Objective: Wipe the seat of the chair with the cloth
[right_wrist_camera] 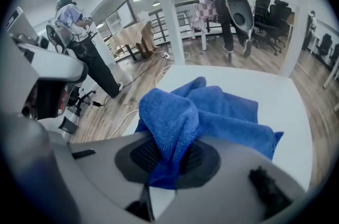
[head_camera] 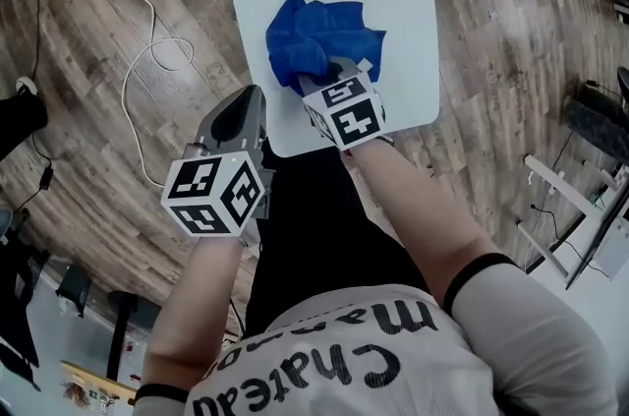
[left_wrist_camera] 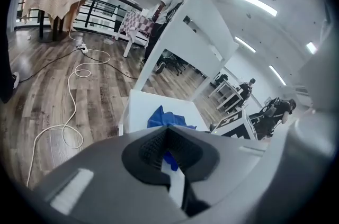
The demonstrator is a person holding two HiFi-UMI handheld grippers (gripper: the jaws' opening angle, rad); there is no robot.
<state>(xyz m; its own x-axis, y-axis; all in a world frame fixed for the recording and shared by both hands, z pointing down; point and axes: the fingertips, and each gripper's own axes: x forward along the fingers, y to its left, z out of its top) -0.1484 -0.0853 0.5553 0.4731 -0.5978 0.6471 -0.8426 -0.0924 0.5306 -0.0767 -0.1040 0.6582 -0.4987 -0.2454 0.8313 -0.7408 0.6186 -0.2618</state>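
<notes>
Blue terry cloth (head_camera: pixel 319 35) lies bunched on the flat white chair seat (head_camera: pixel 408 1), left of centre. Right gripper (head_camera: pixel 322 82): jaws clamped on a raised fold at the cloth's near edge. Left gripper (head_camera: pixel 243 109): jaws together, nothing between them, held just beside the seat's near-left corner.

Upside-down black lettering, "Chatea…" and "ma…", on the person's shirt (head_camera: pixel 324 330).

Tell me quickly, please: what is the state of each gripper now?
Left gripper: closed, holding nothing.
Right gripper: closed on the blue cloth.
</notes>
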